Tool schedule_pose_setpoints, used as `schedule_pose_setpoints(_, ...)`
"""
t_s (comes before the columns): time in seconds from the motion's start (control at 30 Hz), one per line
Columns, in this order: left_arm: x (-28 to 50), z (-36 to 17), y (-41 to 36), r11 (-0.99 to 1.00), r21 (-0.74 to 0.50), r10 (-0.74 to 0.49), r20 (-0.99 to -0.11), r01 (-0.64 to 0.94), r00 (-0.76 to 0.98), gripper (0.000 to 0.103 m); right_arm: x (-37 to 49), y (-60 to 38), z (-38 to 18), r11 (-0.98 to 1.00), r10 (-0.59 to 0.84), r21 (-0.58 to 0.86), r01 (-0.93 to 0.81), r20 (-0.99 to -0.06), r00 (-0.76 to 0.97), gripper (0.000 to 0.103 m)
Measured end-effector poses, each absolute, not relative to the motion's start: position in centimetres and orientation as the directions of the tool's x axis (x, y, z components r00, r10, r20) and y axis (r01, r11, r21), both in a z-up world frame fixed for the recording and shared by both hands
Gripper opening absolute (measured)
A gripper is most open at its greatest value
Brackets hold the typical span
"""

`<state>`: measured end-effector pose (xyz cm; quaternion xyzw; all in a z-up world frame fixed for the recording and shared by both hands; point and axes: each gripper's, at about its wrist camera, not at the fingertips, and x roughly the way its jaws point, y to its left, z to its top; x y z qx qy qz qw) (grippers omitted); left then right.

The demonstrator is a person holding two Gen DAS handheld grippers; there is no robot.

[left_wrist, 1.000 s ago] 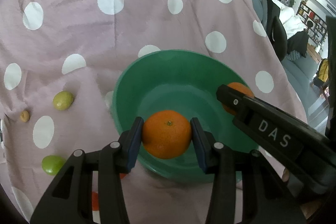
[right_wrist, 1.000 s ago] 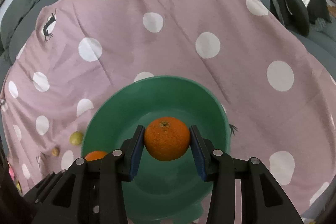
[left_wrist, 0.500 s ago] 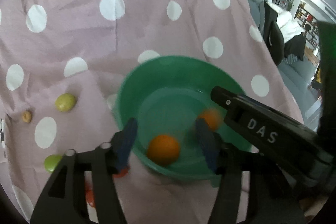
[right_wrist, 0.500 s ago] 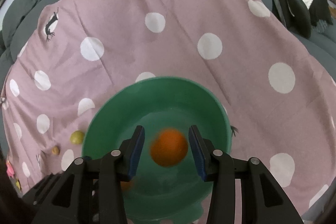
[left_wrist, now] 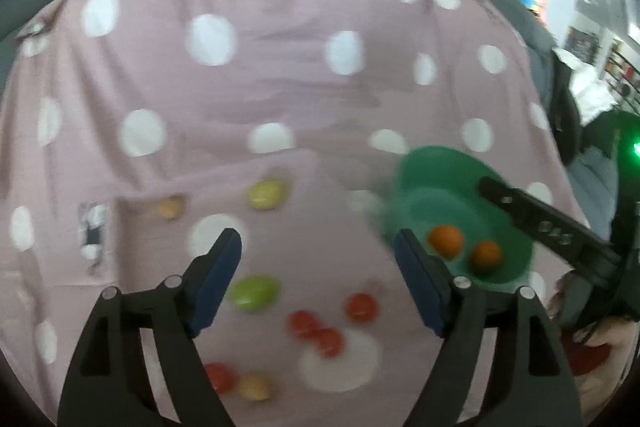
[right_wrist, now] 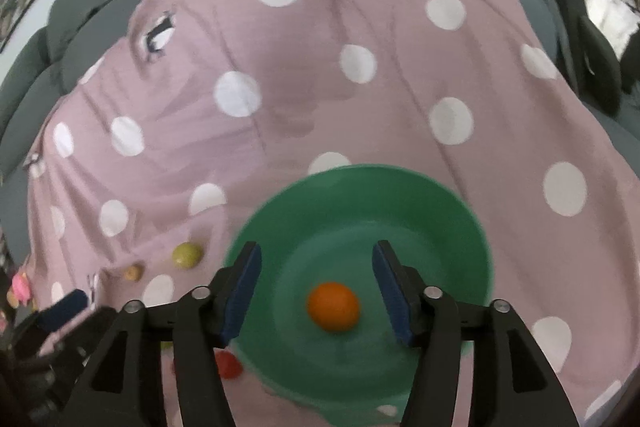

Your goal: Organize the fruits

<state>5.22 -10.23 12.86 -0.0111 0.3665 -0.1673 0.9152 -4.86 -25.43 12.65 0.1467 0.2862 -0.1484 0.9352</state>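
1. So, the left gripper (left_wrist: 318, 281) is tilted down over the spotted pink cloth (left_wrist: 256, 75) – its jaws have just been opening and now stand wide, with nothing pinched.
2. Meanwhile the right gripper (right_wrist: 316, 287) hangs over the green bowl (right_wrist: 448, 223), jaws also just opened, nothing pressed between them.
3. Two oranges (left_wrist: 446, 241) sit loose inside the bowl – round, bright, a bit blurry.
4. Green fruits (left_wrist: 252, 293) and small red ones (left_wrist: 316, 329) lie scattered on the cloth beside the bowl.
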Motion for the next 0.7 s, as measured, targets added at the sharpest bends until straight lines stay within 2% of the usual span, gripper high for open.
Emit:
schedule_pose_setpoints(0.13,5.7,11.8,-6.9,0.963,-0.142,-0.263,-0.685,0.230,0.679,0.082,-4.3,-23.9,12.8,0.929,-0.167,0.181,0.324,-0.575,0.801,0.062)
schedule_pose_setpoints(0.3,7.0,7.0,-4.9,0.948,-0.258,-0.319,-0.739,0.187,0.594,0.082,-2.9,-20.8,12.4,0.955,-0.074,0.193,0.224,-0.578,0.813,0.062)
schedule_pose_setpoints(0.4,7.9,5.7,-4.9,0.952,-0.258,-0.307,-0.769,0.166,0.560,0.081,-2.1,-18.9,11.8,0.969,-0.040,0.172,0.175,-0.593,0.804,0.062)
schedule_pose_setpoints(0.57,8.6,5.2,-4.7,0.944,-0.291,-0.328,-0.760,0.158,0.561,0.080,-1.0,-16.2,10.6,0.985,-0.020,0.124,0.124,-0.624,0.781,0.062)
schedule_pose_setpoints(0.7,9.4,4.3,-4.9,0.937,-0.309,-0.347,-0.769,0.163,0.536,0.075,-0.7,-15.2,10.0,0.987,0.014,0.134,0.093,-0.637,0.771,0.062)
